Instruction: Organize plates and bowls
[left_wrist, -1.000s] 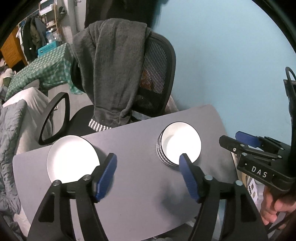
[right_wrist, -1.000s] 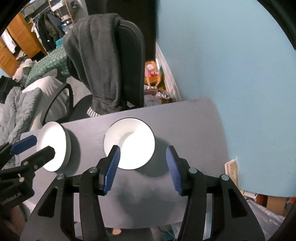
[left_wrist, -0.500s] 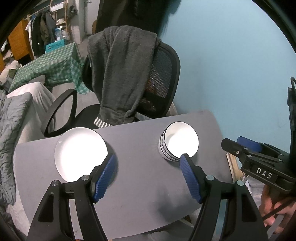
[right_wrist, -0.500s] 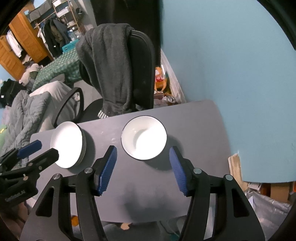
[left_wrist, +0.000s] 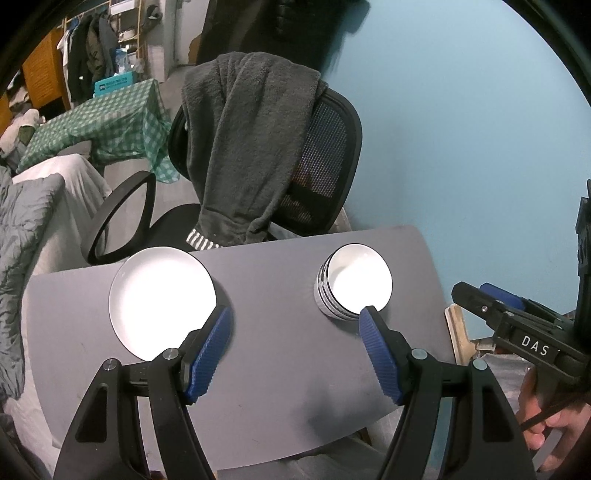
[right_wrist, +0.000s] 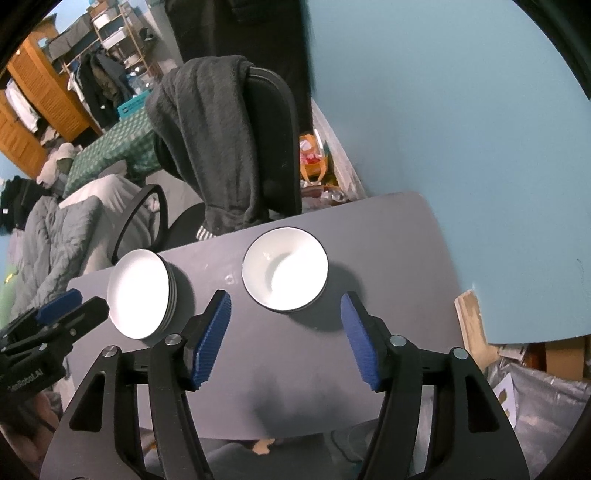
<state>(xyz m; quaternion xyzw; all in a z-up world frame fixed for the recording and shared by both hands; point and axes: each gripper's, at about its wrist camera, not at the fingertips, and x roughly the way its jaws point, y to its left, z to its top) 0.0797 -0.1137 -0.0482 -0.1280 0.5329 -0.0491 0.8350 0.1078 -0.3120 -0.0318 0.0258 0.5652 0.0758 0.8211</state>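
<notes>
Overhead, two claws are held above a grey tabletop (left_wrist: 280, 373) and are pointed steeply down at it. On the tabletop, two stacks of white crockery are seen, well apart from each other. A stack of plates (left_wrist: 162, 302) lies toward the left side, near the far edge; in the right wrist view the edges of several plates (right_wrist: 138, 293) can be counted at its right side. A stack of bowls (left_wrist: 354, 286) with dark rims stands toward the right side, and from the right wrist view the top bowl (right_wrist: 284, 274) is looked into from above.

The left claw (left_wrist: 295, 354) is held released, its blue pads spread wide, and nothing is gripped between them; bare tabletop is seen in the gap, with the plates beyond its left pad and the bowls beyond its right pad. The right claw (right_wrist: 286, 338) is being opened, and nothing is pressed by its pads; the bowls are seen just beyond the gap, untouched. Each claw is also caught at the edge of the other's view, and part of a hand (left_wrist: 550, 424) is seen on the right claw's grip.

Behind the tabletop, a black office chair (left_wrist: 325, 166) is drawn up, and a dark grey fleece garment (left_wrist: 240, 147) is draped over its back. A light blue wall (left_wrist: 461, 129) is seen to the right.
</notes>
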